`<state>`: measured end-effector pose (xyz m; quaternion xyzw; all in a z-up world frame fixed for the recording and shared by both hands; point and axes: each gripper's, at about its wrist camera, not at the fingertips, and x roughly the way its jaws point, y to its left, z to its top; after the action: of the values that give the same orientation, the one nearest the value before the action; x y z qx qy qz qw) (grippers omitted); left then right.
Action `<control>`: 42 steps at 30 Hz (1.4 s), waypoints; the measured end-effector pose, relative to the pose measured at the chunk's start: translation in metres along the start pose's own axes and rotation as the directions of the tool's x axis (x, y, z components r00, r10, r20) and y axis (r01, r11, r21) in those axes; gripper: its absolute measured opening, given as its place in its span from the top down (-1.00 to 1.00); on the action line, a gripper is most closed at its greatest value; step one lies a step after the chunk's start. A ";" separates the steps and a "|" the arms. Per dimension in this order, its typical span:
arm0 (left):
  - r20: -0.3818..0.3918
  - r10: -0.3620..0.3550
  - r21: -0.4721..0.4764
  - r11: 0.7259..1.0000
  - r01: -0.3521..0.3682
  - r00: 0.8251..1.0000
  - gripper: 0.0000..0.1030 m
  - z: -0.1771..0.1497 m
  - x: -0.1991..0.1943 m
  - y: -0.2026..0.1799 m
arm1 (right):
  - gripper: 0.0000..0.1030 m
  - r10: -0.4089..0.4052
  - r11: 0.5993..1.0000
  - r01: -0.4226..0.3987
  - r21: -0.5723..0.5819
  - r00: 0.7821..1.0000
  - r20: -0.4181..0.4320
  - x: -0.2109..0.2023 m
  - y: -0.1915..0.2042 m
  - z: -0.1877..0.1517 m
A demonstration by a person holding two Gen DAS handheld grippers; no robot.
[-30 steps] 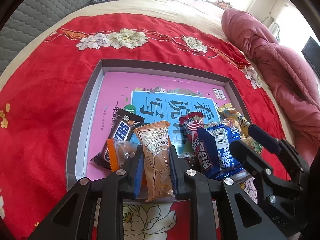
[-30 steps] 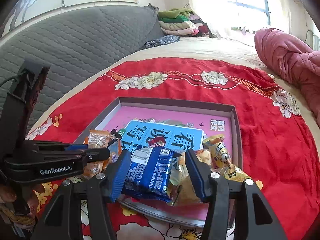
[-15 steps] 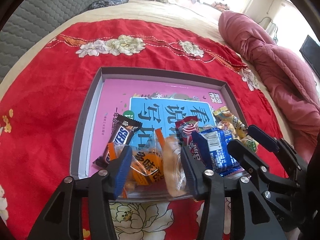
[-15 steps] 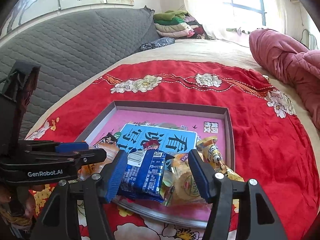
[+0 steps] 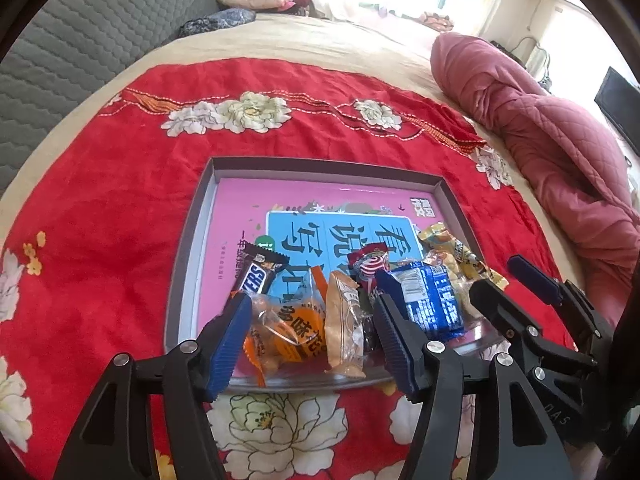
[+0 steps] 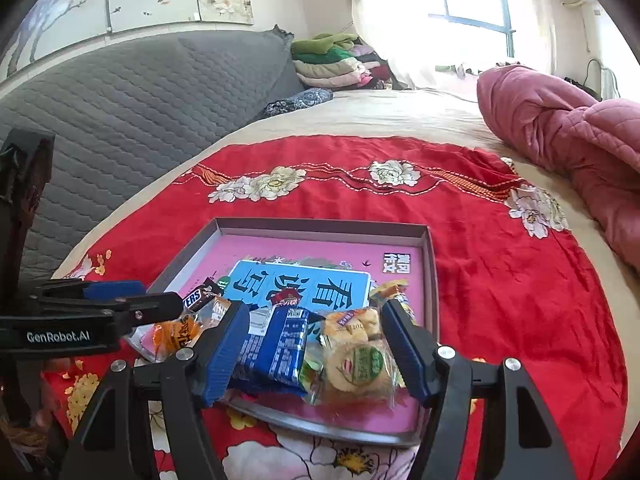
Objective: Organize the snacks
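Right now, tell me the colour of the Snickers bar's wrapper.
Dark brown, with blue lettering on a white patch: the Snickers bar shows best in the left wrist view.

Both the left gripper (image 5: pixel 312 326) and the right gripper (image 6: pixel 314 338) are held spread wide over the tray's (image 5: pixel 192 240) near edge, nothing clamped.

A red flowered cloth (image 6: pixel 500 264) covers the bed. Beyond the cloth lie a pink quilted blanket (image 6: pixel 568 136) and folded clothes (image 6: pixel 332 60).
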<state>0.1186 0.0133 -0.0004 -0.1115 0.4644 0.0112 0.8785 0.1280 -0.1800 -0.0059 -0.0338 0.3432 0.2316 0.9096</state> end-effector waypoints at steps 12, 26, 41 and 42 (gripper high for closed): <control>0.000 0.008 0.027 1.000 -0.008 1.000 -0.42 -0.021 -0.027 -0.001 | -0.51 -0.031 0.999 0.031 0.018 0.999 -0.010 -0.028 0.010 -0.015; 0.007 0.018 0.007 1.000 -0.018 1.000 -0.45 -0.056 -0.045 0.003 | -0.59 -0.081 0.996 0.084 0.040 0.995 -0.052 -0.050 0.021 -0.037; -0.034 0.009 0.041 0.999 -0.008 0.999 -0.50 -0.086 -0.062 0.002 | -0.78 -0.094 0.993 0.102 0.064 0.988 -0.122 -0.073 0.040 -0.057; -0.038 0.016 0.047 0.999 -0.014 0.999 -0.50 -0.088 -0.064 0.002 | -0.78 -0.093 0.993 0.102 0.063 0.988 -0.125 -0.074 0.042 -0.058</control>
<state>0.0105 0.0025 0.0032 -0.0877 0.4820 0.0049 0.8718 0.0250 -0.1853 0.0014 -0.0331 0.4040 0.1723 0.8978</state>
